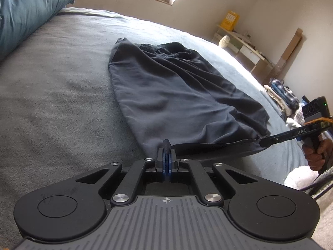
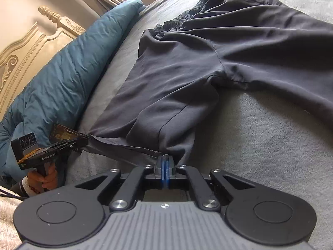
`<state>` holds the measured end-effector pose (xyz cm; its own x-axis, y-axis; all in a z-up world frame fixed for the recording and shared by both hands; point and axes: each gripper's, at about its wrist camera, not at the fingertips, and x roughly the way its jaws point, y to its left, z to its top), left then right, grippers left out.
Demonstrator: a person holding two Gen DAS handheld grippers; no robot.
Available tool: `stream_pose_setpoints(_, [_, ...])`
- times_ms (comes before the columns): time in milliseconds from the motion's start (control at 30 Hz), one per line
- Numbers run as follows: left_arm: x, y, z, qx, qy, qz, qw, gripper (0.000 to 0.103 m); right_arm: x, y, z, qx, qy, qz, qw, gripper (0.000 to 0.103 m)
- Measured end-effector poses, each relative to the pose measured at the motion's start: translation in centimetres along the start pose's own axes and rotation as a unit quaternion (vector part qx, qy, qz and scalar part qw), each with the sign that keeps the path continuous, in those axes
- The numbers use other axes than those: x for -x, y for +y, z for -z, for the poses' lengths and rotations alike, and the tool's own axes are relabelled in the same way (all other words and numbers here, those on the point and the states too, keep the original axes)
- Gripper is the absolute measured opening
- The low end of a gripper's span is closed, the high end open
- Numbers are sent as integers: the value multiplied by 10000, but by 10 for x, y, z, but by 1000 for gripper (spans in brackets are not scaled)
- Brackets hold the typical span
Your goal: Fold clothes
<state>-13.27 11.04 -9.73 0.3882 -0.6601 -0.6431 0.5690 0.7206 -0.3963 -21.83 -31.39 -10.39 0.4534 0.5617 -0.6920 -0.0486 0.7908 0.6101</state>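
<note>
Dark grey shorts (image 1: 166, 87) lie spread on the grey bed cover (image 1: 58, 87), elastic waistband at the far end. My left gripper (image 1: 167, 145) is shut on one corner of the near leg hem. My right gripper (image 2: 165, 159) is shut on the other corner of the same hem; it also shows in the left wrist view (image 1: 264, 141) at the right. The hem edge is stretched taut between them, slightly lifted. In the right wrist view the shorts (image 2: 208, 62) show both legs, and the left gripper (image 2: 83, 140) appears at the left.
A teal pillow (image 1: 27, 14) lies at the bed's head, by a carved headboard (image 2: 27, 48). A wooden shelf (image 1: 245, 48) and a pile of bags (image 1: 285, 95) stand beyond the bed's right edge. A white fluffy item (image 1: 299, 177) lies by the near edge.
</note>
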Motion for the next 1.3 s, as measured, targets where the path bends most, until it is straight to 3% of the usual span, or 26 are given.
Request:
stream_pose_setpoints(133, [1,-5,14,-244,113,-197,9994,1,7,17,13,489,7,83,9988,1])
stream_pose_setpoints(300, [-24,-3,33,-434,638,-341,9964,2,-31,15,42,1290,689,1065,9835,1])
stream_pose_setpoints(367, [-26,0,38,-439,805,-383,9950,4,-36,14,51,1440,830,1226,9784,2])
stream_pose_setpoints(433, [-22,2,44,-380,964,-352,9940,9,-32,15,54,1516,899,1281,9760,2])
stream_pose_setpoints(500, [-16,8,46,-256,1132,-262,9929,22,-26,16,54,1550,1029,1318,9737,3])
stream_pose_setpoints(567, [-6,16,49,-60,1179,-236,9927,23,-18,13,50,1452,1179,1240,9745,4])
stream_pose_setpoints(633, [3,24,50,174,1171,-242,9927,24,-8,6,45,1178,1113,1185,9796,4])
stream_pose_setpoints(767, [12,41,44,923,653,-356,9929,27,4,-7,33,389,652,934,9927,5])
stream_pose_setpoints(867, [6,40,40,1019,546,-333,9927,28,-1,13,31,917,397,830,9915,9])
stream_pose_setpoints(967, [-9,34,43,899,742,-375,9925,29,-22,43,44,2045,537,1094,9713,31])
stream_pose_setpoints(1133, [-25,33,51,947,845,-486,9907,29,-52,80,68,3641,548,1625,9155,32])
stream_pose_setpoints(1300, [-26,38,56,1161,775,-470,9891,29,-69,89,78,4091,565,1737,8940,31])
